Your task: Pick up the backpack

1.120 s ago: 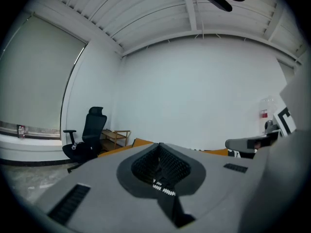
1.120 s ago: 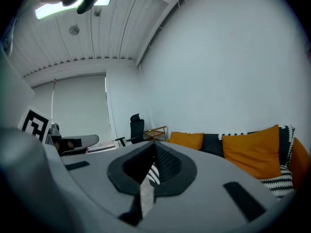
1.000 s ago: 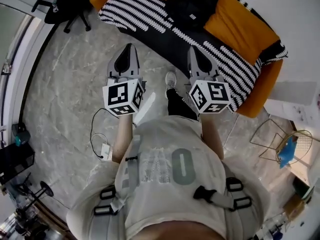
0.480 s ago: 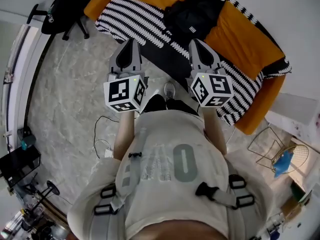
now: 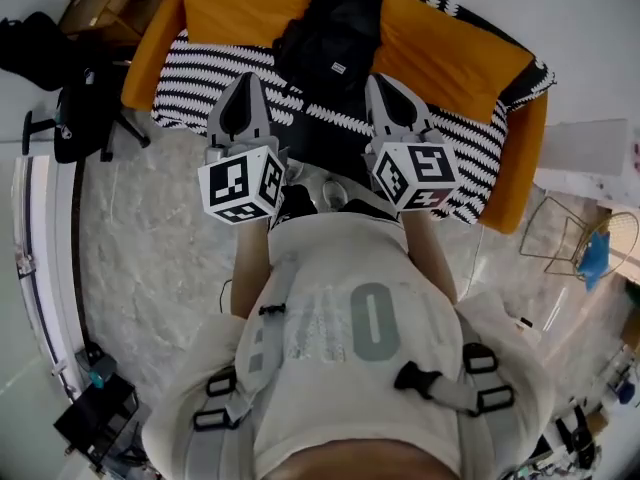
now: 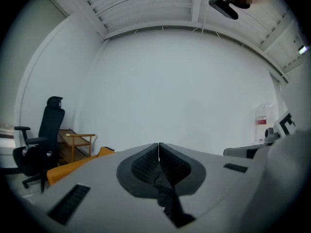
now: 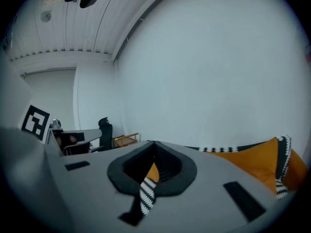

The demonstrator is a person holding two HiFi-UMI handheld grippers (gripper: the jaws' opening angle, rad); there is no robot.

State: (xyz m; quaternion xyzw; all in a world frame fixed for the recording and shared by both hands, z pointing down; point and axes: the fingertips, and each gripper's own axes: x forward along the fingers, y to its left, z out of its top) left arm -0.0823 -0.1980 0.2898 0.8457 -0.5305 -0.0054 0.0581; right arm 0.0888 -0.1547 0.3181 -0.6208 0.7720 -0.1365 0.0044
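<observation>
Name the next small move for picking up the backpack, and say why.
Probably open both sets of jaws first. The left gripper and right gripper are shut and empty, pointing level on either side of the black backpack, which lies untouched on the orange sofa.

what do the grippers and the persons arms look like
Both the left gripper and right gripper are grey tapered wedges with black ribbed inner pads, each carrying a white cube printed with black square markers. The person wears a pale short-sleeved shirt and grey harness straps with black buckles.
</observation>
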